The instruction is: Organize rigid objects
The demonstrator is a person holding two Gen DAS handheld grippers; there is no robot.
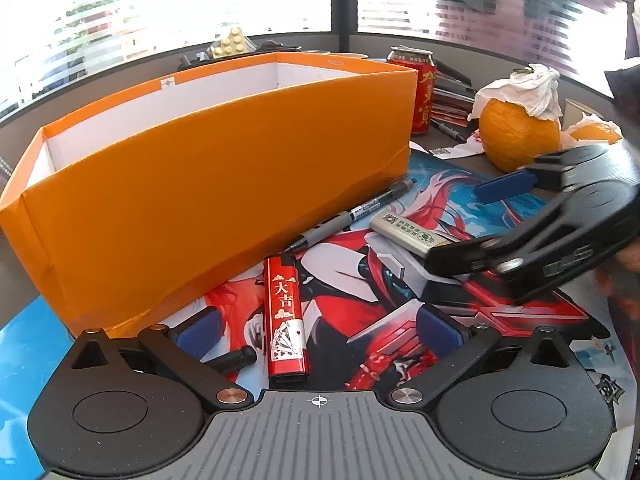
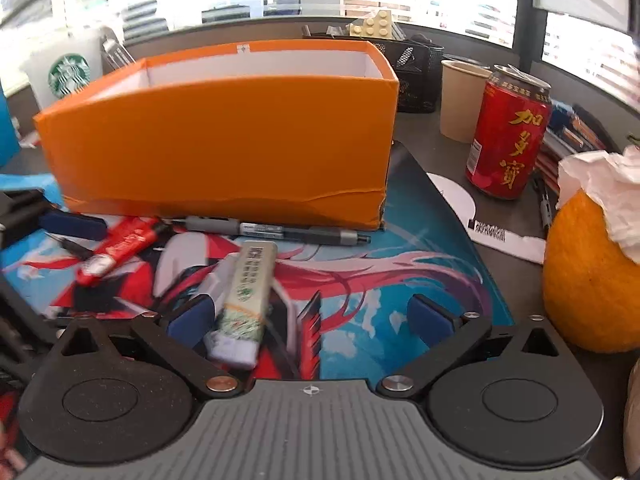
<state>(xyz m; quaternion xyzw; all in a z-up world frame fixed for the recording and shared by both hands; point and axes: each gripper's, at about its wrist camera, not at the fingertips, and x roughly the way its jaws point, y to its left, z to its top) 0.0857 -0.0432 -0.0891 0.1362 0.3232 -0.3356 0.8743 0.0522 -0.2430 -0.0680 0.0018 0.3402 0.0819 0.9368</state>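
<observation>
The left gripper (image 1: 318,330) is spread wide, and the red lighter (image 1: 285,318) lies flat on the printed mat (image 1: 440,184) between its fingers, touching neither pad, just in front of the orange box (image 1: 224,184). The right gripper (image 2: 318,318) is also spread wide; the pale green lighter (image 2: 244,300) lies on the mat between its fingers, close beside the left pad. A grey pen (image 2: 276,231) rests along the foot of the orange box. What the box holds cannot be seen; only its white inner walls show. Right of the box on the tabletop stand a red can (image 2: 506,140) and a paper cup (image 2: 460,100).
</observation>
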